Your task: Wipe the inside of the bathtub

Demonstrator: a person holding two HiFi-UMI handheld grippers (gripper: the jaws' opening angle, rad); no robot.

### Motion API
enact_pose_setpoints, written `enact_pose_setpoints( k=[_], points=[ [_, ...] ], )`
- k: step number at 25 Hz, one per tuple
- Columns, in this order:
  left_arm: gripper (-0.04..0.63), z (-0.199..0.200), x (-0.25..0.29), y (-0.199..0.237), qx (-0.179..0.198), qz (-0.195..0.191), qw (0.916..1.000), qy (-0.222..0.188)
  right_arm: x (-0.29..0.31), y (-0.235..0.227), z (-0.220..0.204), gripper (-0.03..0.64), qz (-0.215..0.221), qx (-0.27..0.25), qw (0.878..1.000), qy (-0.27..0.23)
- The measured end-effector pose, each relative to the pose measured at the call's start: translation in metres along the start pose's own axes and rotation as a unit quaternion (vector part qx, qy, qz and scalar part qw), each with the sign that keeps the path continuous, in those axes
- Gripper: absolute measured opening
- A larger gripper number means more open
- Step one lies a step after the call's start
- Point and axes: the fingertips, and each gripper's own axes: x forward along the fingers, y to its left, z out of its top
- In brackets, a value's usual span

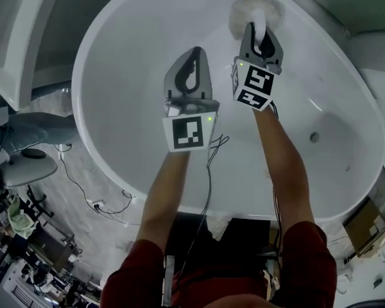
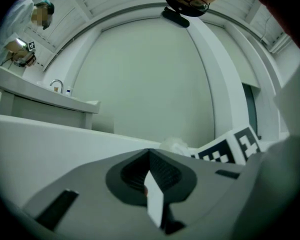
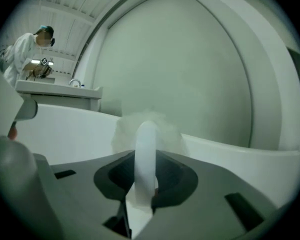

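Observation:
The white oval bathtub (image 1: 115,153) fills the head view, its drain (image 1: 314,136) at the right. My right gripper (image 1: 260,36) is shut on the white handle (image 3: 146,149) of a fluffy white wiper (image 1: 256,8), whose head rests against the tub's inner wall near the far rim. The right gripper view shows the fluffy head (image 3: 165,131) just past the jaws. To its left, my left gripper (image 1: 194,58) hangs over the tub's inside, shut, with nothing in it (image 2: 149,159). In the left gripper view the right gripper's marker cube (image 2: 232,145) and the wiper (image 2: 174,145) show beyond the tub rim (image 2: 50,139).
A counter with a tap (image 2: 56,86) stands beyond the tub, and a person in white (image 3: 25,54) works behind it. Cables (image 1: 106,205) trail on the floor left of the tub, near a round stool (image 1: 25,167). A cardboard box (image 1: 367,223) sits at the right.

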Motion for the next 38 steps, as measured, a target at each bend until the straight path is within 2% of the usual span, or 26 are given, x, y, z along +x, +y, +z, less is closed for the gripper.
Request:
enact_pose_setpoints(
  k=[6, 12, 16, 20, 27, 31, 38],
  points=[
    [0.015, 0.009, 0.009, -0.017, 0.001, 0.006, 1.0, 0.004, 0.049, -0.028, 0.019, 0.091, -0.022, -0.028, 0.999, 0.014],
    [0.015, -0.03, 0.007, 0.06, 0.0, 0.008, 0.9997, 0.021, 0.073, 0.057, -0.002, 0.091, -0.013, -0.04, 0.999, 0.009],
    [0.017, -0.03, 0.013, 0.049, -0.003, -0.004, 0.9996, 0.028, 0.067, 0.052, -0.004, 0.091, -0.001, -0.053, 0.999, 0.013],
    [0.017, -0.059, 0.04, 0.065, -0.005, -0.014, 0.9994, 0.032, 0.091, 0.06, -0.035, 0.091, 0.0, -0.049, 0.999, 0.022],
    [0.015, -0.069, 0.068, -0.02, 0.006, -0.068, 0.997, 0.037, 0.059, -0.025, -0.06, 0.091, -0.03, -0.018, 0.999, 0.027],
    [0.015, -0.076, 0.074, -0.071, 0.009, -0.098, 0.9943, 0.042, 0.033, -0.075, -0.077, 0.091, -0.043, -0.039, 0.998, 0.032],
    [0.015, -0.084, 0.081, -0.161, 0.031, -0.144, 0.988, 0.048, -0.012, -0.168, -0.094, 0.091, -0.066, -0.035, 0.997, 0.036]
  ],
)
